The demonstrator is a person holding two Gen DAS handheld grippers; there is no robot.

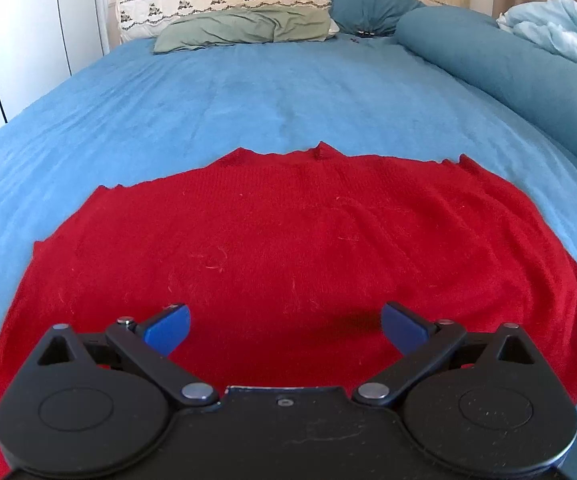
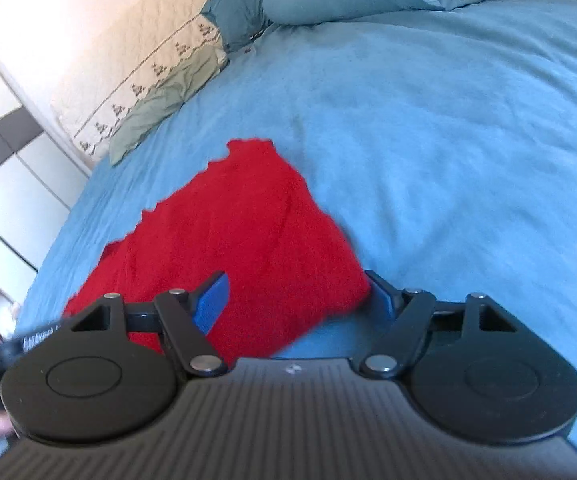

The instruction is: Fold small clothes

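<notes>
Left wrist view shows the red knitted garment [image 1: 288, 248] spread flat on the blue bedsheet [image 1: 248, 100], its scalloped far edge toward the pillows [image 1: 240, 28], and the left gripper [image 1: 286, 330] hangs over its near part with both blue fingers [image 1: 168, 330] wide apart and nothing between them. Right wrist view shows the right gripper [image 2: 298, 302] at the garment's right corner [image 2: 248, 240], its jaws spread with the cloth's edge lying between them and the pads not pressing on it, while a long teal bolster [image 1: 508, 68] lies along the bed's far right side
</notes>
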